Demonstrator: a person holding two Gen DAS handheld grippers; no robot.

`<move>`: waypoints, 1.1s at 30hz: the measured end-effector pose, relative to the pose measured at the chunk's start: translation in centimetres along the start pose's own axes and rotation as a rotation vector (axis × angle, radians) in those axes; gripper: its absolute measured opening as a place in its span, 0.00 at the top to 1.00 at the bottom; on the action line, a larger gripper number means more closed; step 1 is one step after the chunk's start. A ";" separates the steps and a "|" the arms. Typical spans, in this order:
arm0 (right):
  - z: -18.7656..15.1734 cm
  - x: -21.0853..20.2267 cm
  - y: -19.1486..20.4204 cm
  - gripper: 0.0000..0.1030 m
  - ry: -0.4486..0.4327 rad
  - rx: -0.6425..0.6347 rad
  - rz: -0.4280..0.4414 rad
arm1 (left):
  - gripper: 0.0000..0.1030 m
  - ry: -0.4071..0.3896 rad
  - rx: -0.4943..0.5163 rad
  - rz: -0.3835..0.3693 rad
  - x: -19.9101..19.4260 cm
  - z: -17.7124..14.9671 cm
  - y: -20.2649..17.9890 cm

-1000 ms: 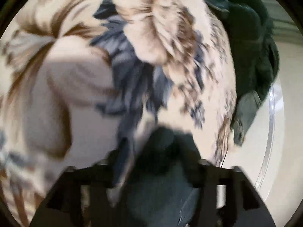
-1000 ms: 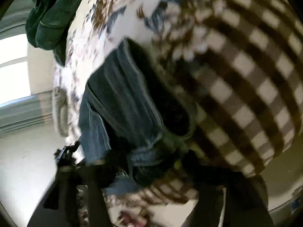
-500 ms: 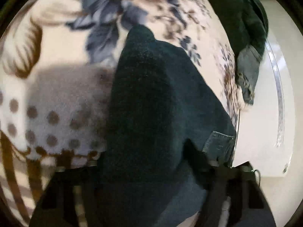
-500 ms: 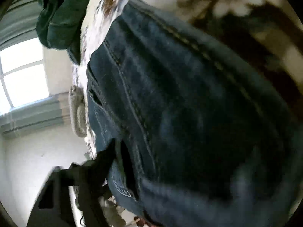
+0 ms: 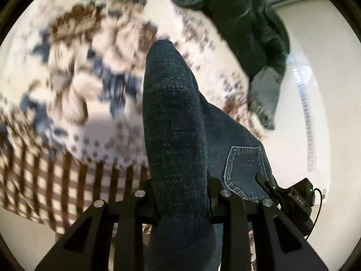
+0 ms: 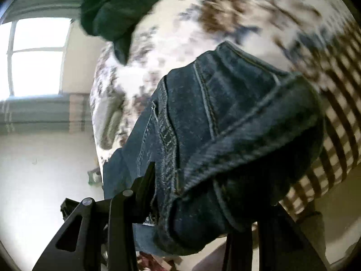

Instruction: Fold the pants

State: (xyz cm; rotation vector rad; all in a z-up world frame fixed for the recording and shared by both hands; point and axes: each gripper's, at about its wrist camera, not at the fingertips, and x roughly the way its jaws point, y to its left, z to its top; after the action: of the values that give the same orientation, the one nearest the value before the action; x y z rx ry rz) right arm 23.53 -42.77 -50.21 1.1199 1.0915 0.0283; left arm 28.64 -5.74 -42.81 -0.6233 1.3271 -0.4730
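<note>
left gripper (image 5: 180, 203) clamped on a thick fold of jeans (image 5: 173, 124), right gripper (image 6: 191, 207) buried in bunched denim, grip hidden so can't tell, jeans over blurry patterned blanket (image 5: 79, 79), dark green clothes (image 5: 237, 22) behind

The only readable text is the letters "DAS" in small pale capitals on a small black box (image 5: 301, 197) at the lower right of the left wrist view. The box sits beside the jeans (image 5: 178, 135) and has a thin black cable (image 5: 318, 212) looping from it. A tiny green light glows near its upper corner. Nothing can be read in the right wrist view.
</note>
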 end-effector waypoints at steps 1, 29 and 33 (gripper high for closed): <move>0.2 -0.1 1.8 0.58 -0.008 -0.012 0.006 | 0.76 -0.014 0.002 -0.014 -1.1 1.1 -0.2; 13.9 51.6 34.0 0.48 0.140 -0.069 0.096 | 0.65 -0.137 -0.071 0.061 -4.4 50.5 30.1; 14.4 49.0 32.0 0.49 0.140 -0.007 0.104 | 0.61 -0.143 -0.095 0.039 -4.8 49.0 31.1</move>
State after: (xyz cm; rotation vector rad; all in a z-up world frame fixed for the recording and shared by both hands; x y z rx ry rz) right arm 74.31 -11.99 -60.32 1.1816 1.1548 0.1948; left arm 74.90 27.87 -53.86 -0.6955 1.2284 -0.3285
